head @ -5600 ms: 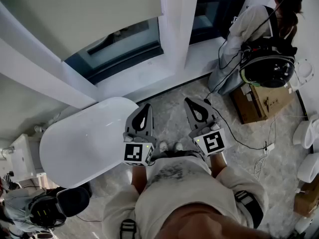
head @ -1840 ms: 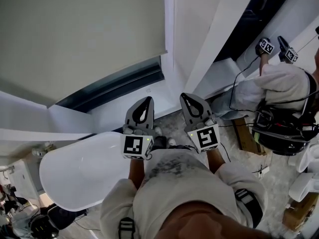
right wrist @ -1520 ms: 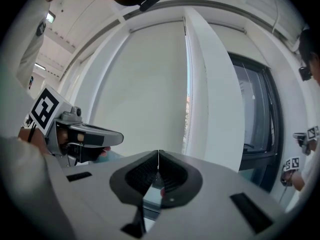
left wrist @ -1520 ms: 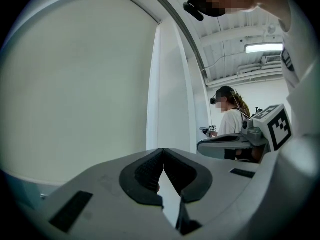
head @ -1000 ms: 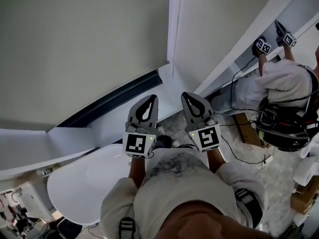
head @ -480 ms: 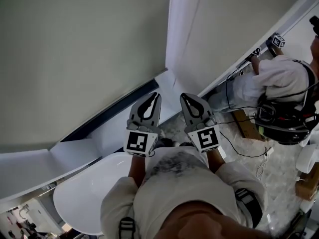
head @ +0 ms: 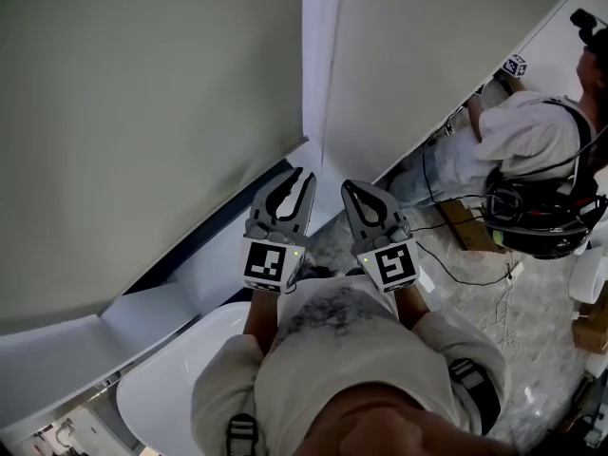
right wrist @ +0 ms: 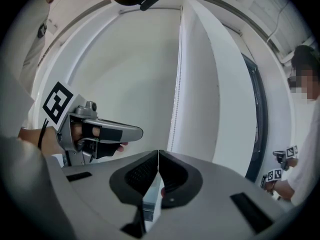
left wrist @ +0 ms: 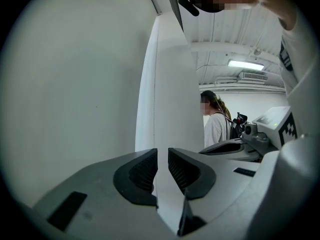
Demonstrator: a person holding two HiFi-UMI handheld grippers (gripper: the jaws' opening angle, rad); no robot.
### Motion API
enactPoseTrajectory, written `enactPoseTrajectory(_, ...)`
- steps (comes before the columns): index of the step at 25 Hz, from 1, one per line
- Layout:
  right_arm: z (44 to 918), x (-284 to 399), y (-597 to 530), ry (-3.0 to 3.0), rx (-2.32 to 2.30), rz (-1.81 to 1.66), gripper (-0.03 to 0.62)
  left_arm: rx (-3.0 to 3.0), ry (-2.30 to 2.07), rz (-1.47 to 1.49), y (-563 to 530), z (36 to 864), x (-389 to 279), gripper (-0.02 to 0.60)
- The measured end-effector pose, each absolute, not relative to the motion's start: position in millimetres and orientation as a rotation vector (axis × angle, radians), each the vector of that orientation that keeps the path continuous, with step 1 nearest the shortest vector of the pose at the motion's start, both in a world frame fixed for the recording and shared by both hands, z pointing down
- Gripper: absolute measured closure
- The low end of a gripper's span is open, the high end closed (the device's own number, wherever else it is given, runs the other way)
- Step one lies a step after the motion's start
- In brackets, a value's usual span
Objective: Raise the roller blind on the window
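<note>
Progress: raising not begun, by my reading; blind (head: 142, 112) hangs nearly full down, only a dark strip of glass (head: 214, 224) bare under its hem, at 8 o'clock of the grippers in head view
Left to do: take chain (right wrist: 176, 94), pull, run blind up
Left gripper (left wrist: 162, 156): jaws a narrow gap apart, empty, aimed at white frame (head: 318, 65) at 12 o'clock
Right gripper (right wrist: 158, 156): jaws closed tip to tip, nothing seen gripped; chain just above, at 1 o'clock
Materials: blind flat matte grey-beige cloth; chain fine white beads; frame smooth, painted; pads (left wrist: 140, 173) ribbed black rubber
</note>
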State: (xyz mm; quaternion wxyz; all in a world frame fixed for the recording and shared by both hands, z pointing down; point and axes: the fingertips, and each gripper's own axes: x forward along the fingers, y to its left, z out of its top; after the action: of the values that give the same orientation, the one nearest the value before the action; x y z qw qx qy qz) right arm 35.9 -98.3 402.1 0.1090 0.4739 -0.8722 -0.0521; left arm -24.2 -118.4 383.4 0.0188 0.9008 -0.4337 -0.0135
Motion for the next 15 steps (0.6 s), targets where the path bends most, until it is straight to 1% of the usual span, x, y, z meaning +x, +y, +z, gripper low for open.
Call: enactPoseTrajectory(15, 410, 47, -108, -2.539, 1.397, -0.141, 0.531, 2.813, -1.254, -0.024, -154, 391, 1, 0.488)
